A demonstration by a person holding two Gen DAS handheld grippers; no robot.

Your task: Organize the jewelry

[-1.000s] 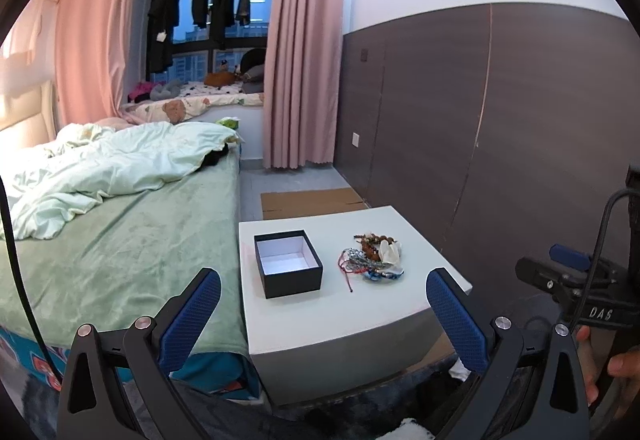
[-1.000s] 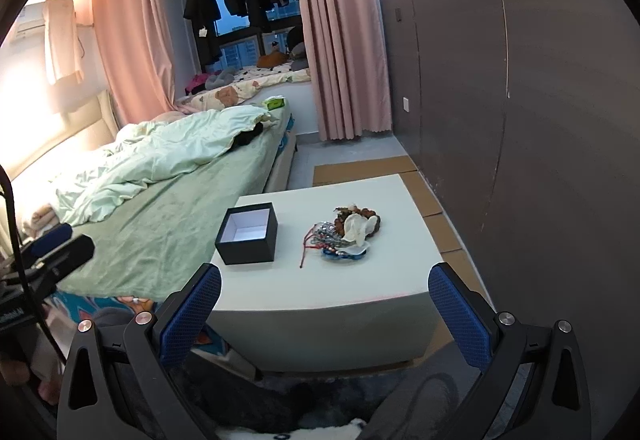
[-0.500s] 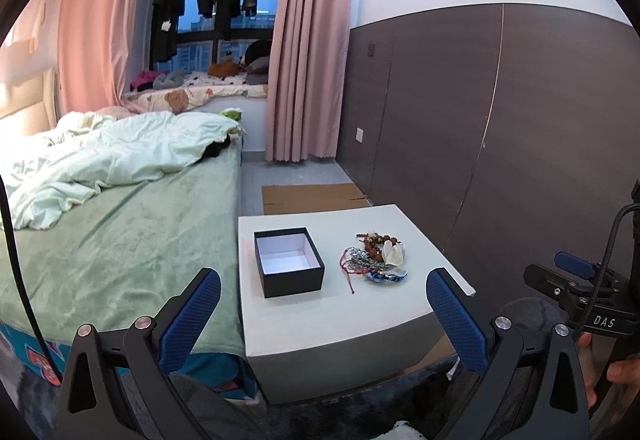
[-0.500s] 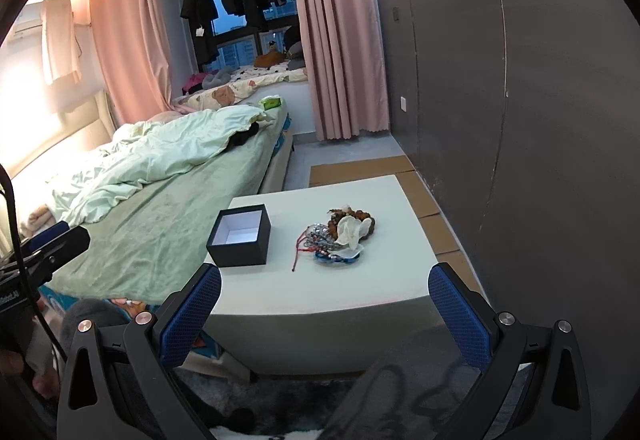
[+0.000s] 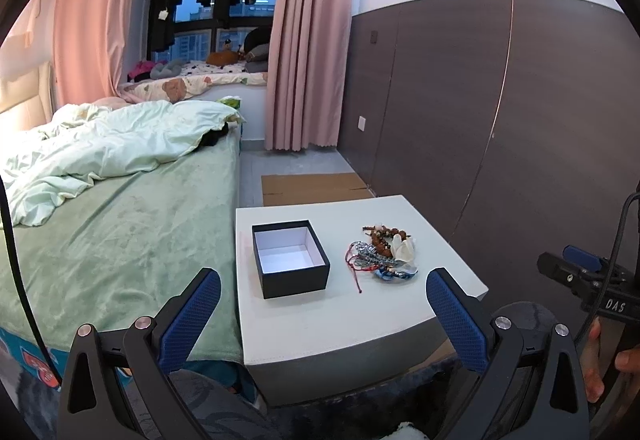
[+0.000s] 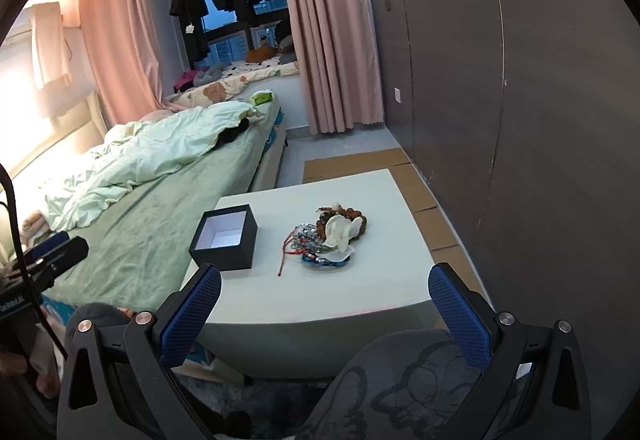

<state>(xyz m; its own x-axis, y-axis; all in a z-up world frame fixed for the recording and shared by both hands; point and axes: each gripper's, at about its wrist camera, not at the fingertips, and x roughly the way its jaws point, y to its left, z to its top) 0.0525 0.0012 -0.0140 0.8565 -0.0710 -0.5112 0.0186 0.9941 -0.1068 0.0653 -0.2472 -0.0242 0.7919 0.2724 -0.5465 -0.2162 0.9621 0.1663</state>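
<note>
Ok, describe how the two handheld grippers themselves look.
Both match: the left gripper and the right gripper have black angular frames with silver bolts, and jaws faced with textured blue pads. A black cable trails past each, and white lettering marks the right one's body.

Left hand-held gripper (image 5: 323, 304): jaws spread wide, nothing between the blue pads (image 5: 191, 314). It hangs short of the near edge of the white worktop (image 5: 320, 324). On the worktop: black box (image 5: 290, 264), lid off, white lining, empty. Just right of it, apart from it, a tangled jewelry pile (image 5: 382, 254): brown beads, silver chain, red cord, a white piece. Bed (image 5: 112, 236) to the left, touching the worktop's side. Right hand-held gripper (image 5: 588, 280) partly visible at the right edge.
</note>
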